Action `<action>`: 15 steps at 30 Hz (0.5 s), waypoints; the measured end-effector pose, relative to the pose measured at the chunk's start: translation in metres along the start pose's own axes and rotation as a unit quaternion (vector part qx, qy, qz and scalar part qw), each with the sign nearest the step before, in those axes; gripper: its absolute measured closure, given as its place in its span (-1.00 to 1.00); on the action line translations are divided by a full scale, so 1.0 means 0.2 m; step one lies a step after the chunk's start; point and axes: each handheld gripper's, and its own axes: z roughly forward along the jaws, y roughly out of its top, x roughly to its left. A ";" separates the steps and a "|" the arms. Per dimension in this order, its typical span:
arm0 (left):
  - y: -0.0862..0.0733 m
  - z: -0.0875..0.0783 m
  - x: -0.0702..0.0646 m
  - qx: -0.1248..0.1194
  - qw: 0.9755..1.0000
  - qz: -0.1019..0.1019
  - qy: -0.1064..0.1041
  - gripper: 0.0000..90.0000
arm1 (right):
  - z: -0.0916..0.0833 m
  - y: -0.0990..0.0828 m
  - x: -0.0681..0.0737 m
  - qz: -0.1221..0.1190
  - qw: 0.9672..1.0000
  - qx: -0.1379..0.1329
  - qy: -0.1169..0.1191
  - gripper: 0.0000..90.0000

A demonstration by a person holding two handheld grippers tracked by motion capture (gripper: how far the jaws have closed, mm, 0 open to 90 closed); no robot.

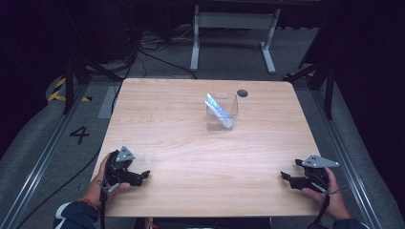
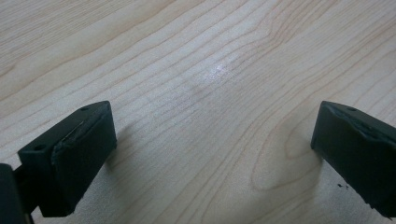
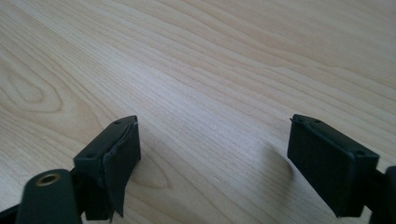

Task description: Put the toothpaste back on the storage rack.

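A clear plastic box (image 1: pixel 221 113) stands on the far middle of the wooden table (image 1: pixel 191 143), with a blue and white packet (image 1: pixel 218 109) leaning inside it. My left gripper (image 1: pixel 143 175) rests low at the near left of the table, held by a hand. Its jaws stand wide apart over bare wood (image 2: pixel 215 130) with nothing between them. My right gripper (image 1: pixel 285 177) sits at the near right edge, held by the other hand. It is open too, with bare table (image 3: pixel 215 135) between its jaws. Both grippers are far from the box.
A dark round hole (image 1: pixel 242 93) lies in the table top near the far right of the box. Beyond the table stand a white frame (image 1: pixel 234 33), black stands and cables on the grey floor. A "4" (image 1: pixel 79 134) is marked on the floor at left.
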 end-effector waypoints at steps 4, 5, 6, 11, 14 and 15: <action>0.00 0.00 0.00 0.001 1.000 -0.001 0.000 -0.99 | 0.00 -0.01 -0.03 0.016 1.000 0.009 0.014 -0.63; 0.00 0.00 0.00 0.001 1.000 0.005 0.002 -0.99 | 0.00 -0.01 -0.03 0.015 1.000 0.009 0.014 -0.63; 0.00 0.00 0.00 0.003 1.000 -0.001 0.002 -0.99 | 0.00 -0.01 -0.03 0.015 1.000 0.009 0.014 -0.63; 0.00 0.00 -0.01 0.002 1.000 -0.010 -0.002 -1.00 | 0.00 -0.01 -0.03 0.016 1.000 0.009 0.013 -0.64; 0.01 0.00 0.00 0.001 1.000 0.001 0.002 -1.00 | 0.00 -0.01 -0.03 0.016 1.000 0.009 0.013 -0.64; 0.01 0.00 0.00 0.001 1.000 0.000 0.002 -1.00 | 0.00 -0.01 -0.03 0.016 1.000 0.009 0.013 -0.64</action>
